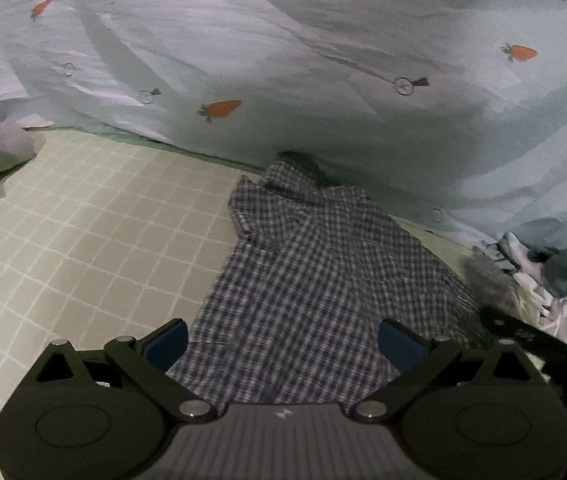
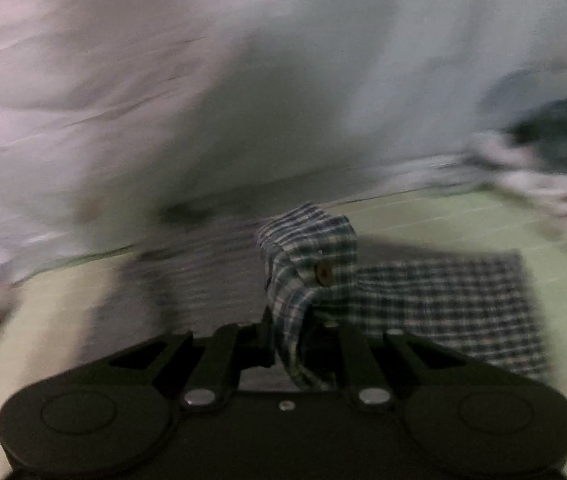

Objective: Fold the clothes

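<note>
Checked sheet (image 1: 63,240) lies bare left of plaid shirt's (image 1: 315,280) edge.

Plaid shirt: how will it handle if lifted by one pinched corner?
Probably floppy: the shirt already drapes and folds over the right tongs shut on its buttoned edge. Likely light, as thin cloth lying creased on the mat. It may drag and bunch rather than slide flat.

Bare sheet (image 1: 63,240) left of shirt (image 1: 323,272)
</note>
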Demonstrator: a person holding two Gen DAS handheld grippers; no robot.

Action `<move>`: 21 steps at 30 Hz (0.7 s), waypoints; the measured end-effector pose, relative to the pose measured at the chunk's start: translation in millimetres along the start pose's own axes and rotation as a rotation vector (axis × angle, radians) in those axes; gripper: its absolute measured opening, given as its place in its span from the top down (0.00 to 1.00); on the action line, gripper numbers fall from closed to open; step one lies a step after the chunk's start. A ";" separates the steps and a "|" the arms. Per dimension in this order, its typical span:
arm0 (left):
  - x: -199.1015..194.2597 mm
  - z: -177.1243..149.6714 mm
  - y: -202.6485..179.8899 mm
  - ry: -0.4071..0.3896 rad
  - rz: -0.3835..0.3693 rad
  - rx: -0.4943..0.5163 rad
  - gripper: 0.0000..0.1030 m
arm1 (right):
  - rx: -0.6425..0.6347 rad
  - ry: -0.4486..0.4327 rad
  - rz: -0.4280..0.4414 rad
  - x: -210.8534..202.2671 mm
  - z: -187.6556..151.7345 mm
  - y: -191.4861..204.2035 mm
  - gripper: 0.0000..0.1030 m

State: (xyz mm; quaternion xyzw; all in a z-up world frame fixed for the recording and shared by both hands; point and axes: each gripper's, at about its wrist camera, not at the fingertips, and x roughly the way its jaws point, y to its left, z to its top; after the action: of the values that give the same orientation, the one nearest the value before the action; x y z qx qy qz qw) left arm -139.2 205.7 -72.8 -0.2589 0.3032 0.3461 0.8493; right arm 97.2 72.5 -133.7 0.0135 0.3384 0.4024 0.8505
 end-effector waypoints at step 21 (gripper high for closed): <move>28.1 -8.5 -27.1 0.114 -0.019 0.124 0.03 | 0.014 0.089 -0.276 -43.9 -41.6 -50.3 0.02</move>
State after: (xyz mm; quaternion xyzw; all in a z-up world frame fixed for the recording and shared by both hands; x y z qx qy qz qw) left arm -105.7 195.4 -91.9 -0.2278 0.3694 0.3035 0.8483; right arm 87.1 -2.2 -155.8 -0.0451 0.3773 0.2795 0.8818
